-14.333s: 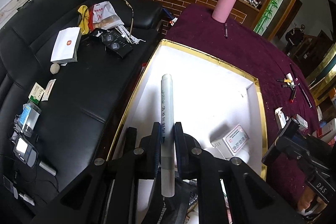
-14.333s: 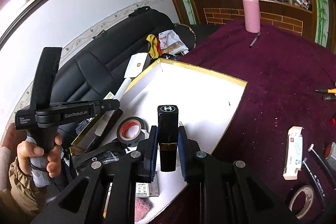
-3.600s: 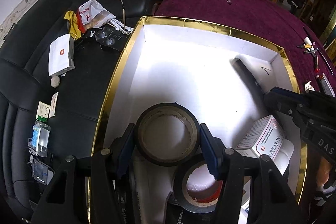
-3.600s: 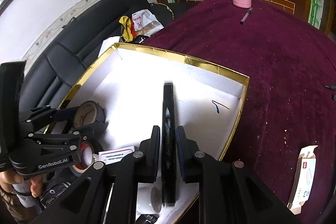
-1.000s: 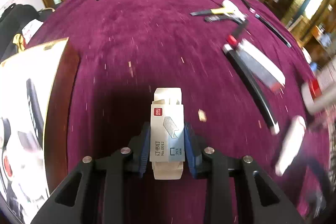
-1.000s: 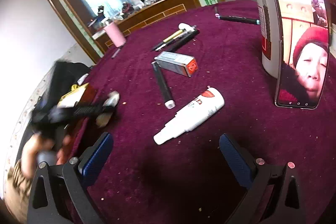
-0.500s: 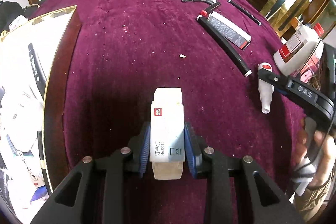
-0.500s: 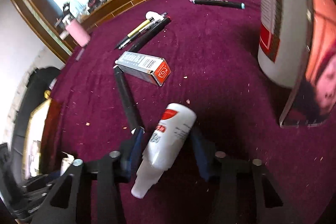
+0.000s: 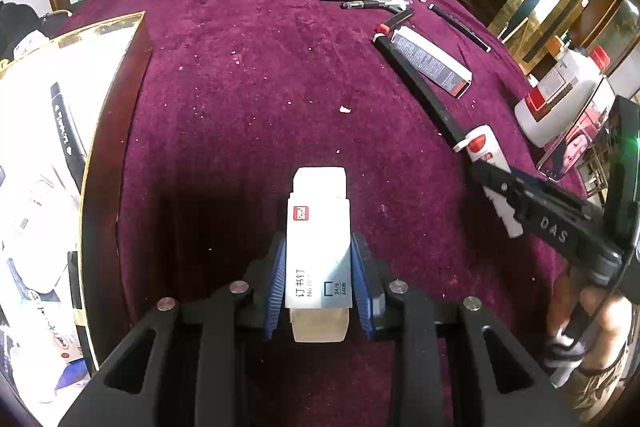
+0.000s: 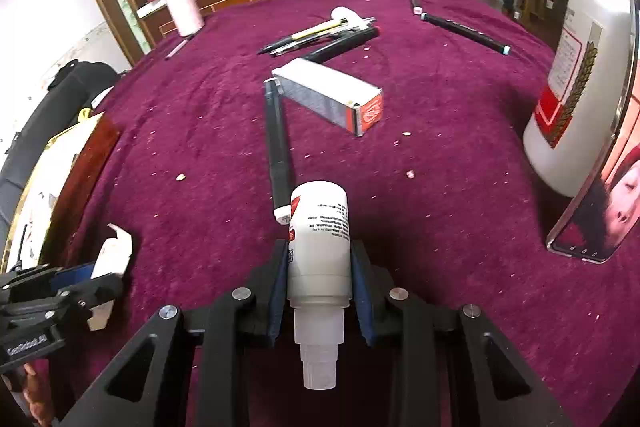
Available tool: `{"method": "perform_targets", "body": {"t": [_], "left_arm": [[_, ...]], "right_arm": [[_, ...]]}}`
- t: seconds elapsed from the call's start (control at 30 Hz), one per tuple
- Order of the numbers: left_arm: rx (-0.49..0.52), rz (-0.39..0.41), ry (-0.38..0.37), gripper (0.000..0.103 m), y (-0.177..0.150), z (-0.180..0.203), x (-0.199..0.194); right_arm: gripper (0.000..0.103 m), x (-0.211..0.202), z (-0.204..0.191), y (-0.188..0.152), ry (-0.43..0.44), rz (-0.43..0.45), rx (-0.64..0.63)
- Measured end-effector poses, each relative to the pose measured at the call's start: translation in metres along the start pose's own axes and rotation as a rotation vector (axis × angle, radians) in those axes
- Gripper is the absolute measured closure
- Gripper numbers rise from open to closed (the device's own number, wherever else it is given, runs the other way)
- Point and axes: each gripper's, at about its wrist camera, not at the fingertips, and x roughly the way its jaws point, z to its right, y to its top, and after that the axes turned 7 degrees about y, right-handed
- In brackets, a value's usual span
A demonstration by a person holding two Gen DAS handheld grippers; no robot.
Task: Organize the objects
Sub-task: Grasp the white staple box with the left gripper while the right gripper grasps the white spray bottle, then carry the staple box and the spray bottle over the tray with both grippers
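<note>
Maroon cloth (image 9: 248,75), left tool (image 9: 319,275) clamping staple box (image 9: 319,247); right tool (image 10: 319,275) closing on bottle (image 10: 319,243)

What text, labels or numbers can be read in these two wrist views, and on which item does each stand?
"订书钉" and "24/6": staple box clamped in the left gripper; its "No" number and red logo are too blurred.
"DAS": right gripper, seen from the left wrist.
"GenRobot.AI", blurred: left gripper's body, seen from the right wrist.
White bottle in the right gripper: print too small.
Silver carton and white jug: illegible.
</note>
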Motion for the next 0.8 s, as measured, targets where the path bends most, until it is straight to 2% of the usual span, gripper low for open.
{"method": "perform_targets", "body": {"t": [0.1,0.47,0.8], "left_arm": [[-0.023,0.002,-0.013,0.074,0.000,-0.003,-0.001],[-0.030,0.047,0.003,0.074,0.001,-0.002,-0.017],[-0.020,0.127,0.140,0.074,0.005,-0.012,-0.046]], "right_arm": [[0.072,-0.003,-0.002,-0.002,0.052,-0.005,0.013],[0.071,-0.020,-0.025,-0.001,0.116,0.037,-0.016],[0.071,-0.026,-0.057,0.005,0.160,0.058,-0.088]]}}
